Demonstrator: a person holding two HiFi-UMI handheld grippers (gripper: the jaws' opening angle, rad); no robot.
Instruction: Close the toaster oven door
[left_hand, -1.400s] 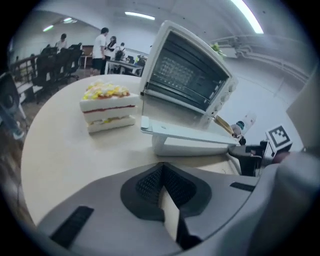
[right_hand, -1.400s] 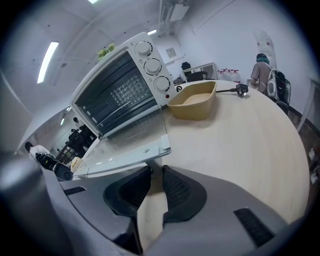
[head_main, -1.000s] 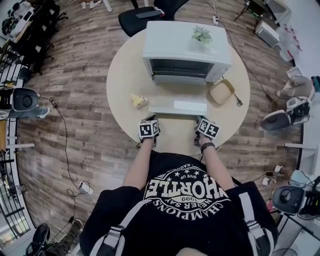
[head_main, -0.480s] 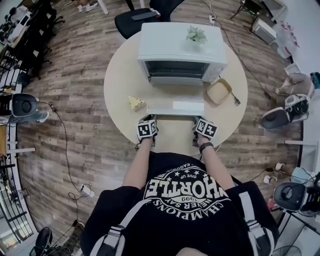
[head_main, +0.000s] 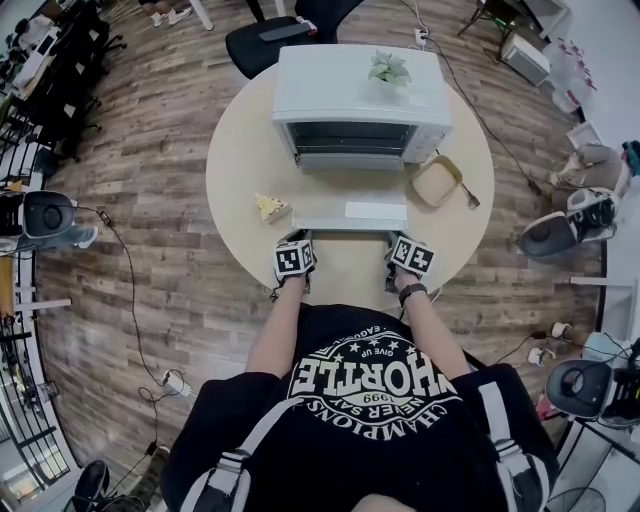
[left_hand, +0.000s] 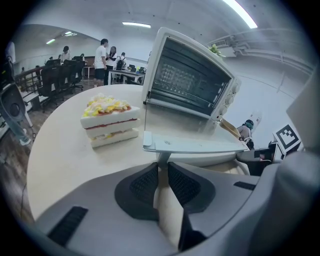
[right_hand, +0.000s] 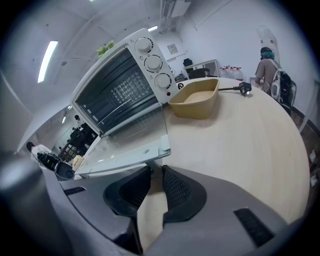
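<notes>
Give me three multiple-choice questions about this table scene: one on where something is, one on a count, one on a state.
1. Where is the sandwich relative to the toaster oven?
A) on the table, at the person's left of the oven door
B) inside it
C) on its roof

2. How many knobs does the toaster oven have?
A) one
B) three
C) five

3. How does the oven door stand?
A) shut
B) dropped open, lying flat
C) taken off, on the floor

Answers:
1 A: the head view shows it on the table, left of the door.
2 B: the right gripper view shows three in a column.
3 B: the glass panel lies level before the open cavity.
</notes>
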